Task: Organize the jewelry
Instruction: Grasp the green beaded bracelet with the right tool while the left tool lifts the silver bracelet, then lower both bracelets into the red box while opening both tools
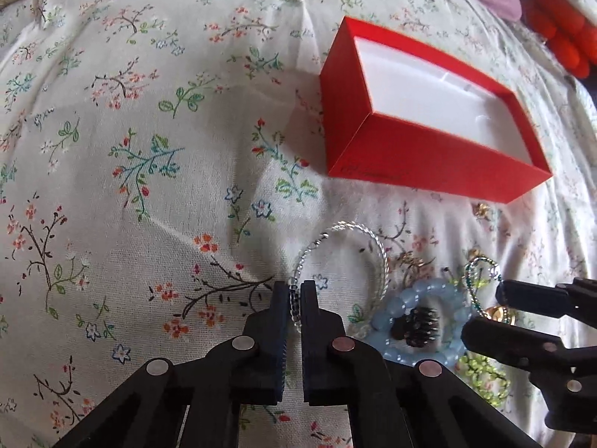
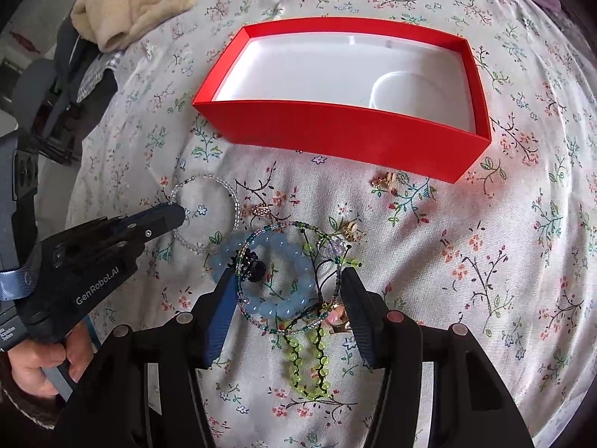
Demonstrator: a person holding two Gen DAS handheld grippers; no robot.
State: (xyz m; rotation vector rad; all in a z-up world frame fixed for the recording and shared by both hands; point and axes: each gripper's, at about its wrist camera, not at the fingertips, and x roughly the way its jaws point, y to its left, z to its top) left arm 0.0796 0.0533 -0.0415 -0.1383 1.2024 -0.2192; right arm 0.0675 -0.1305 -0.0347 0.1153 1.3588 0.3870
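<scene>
Sitting open: red box (image 2: 347,134) | inside: white liner only

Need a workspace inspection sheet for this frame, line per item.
Surface: floral bedsheet, wrinkled.
Job's things: red box open, a white ring shape inside; clear bead bracelet; blue bead bracelet; green bead strand; small gold pieces beside the box.
Clutter: beige cloth at the bed's edge.
Grippers: left gripper shut on the clear bead bracelet; right gripper open over the jewelry pile.
Cables: nothing seen.
Surroundings: dark items beside the bed, unclear.
</scene>
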